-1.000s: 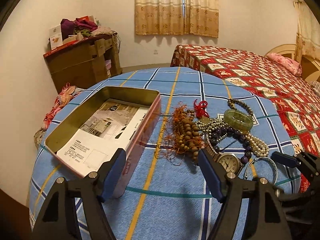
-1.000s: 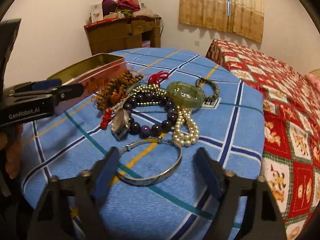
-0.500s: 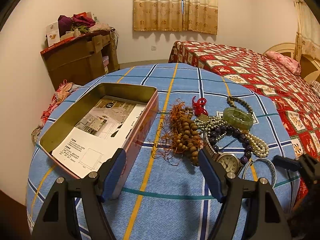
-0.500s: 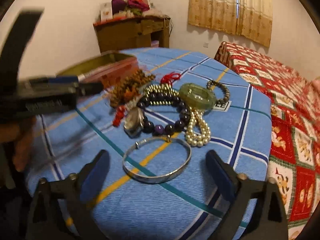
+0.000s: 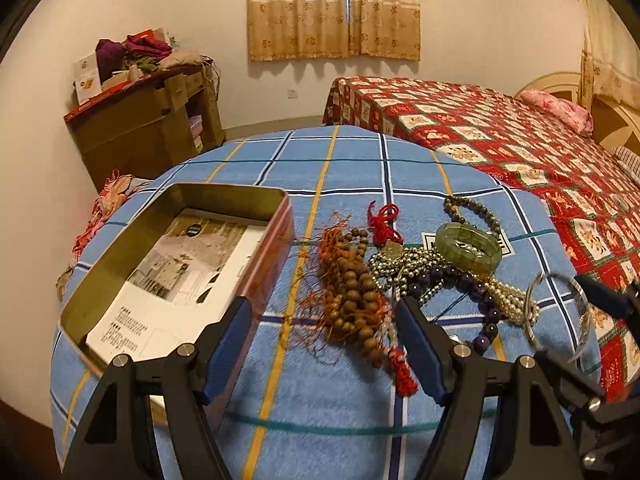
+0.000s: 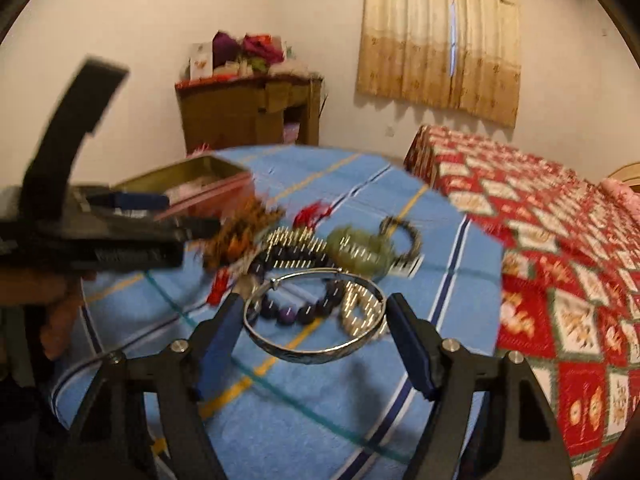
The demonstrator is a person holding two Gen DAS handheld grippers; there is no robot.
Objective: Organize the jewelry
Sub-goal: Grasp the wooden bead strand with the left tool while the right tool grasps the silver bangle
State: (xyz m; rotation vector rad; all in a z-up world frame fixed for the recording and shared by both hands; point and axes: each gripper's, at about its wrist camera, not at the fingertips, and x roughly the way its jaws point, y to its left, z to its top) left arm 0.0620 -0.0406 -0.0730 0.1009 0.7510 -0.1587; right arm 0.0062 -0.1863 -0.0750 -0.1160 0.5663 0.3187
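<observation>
Clamping the thin silver metal bangle (image 6: pixel 316 316) between just-closed jaws, the right gripper (image 6: pixel 316 332) holds it above the blue checked tablecloth (image 6: pixel 280 412) — the left gripper (image 5: pixel 324 344) gapes empty beside the open rectangular tin (image 5: pixel 280 236).

Between the right gripper's (image 6: pixel 314 330) matt blue pads, a glossy silver metal bangle (image 6: pixel 316 354); beneath, nubby blue checked cloth (image 6: pixel 304 412); left, a dull-gold tin (image 5: pixel 120 276)

Both wrist views look down, close, sharing the jewelry pile (image 5: pixel 436 276).
</observation>
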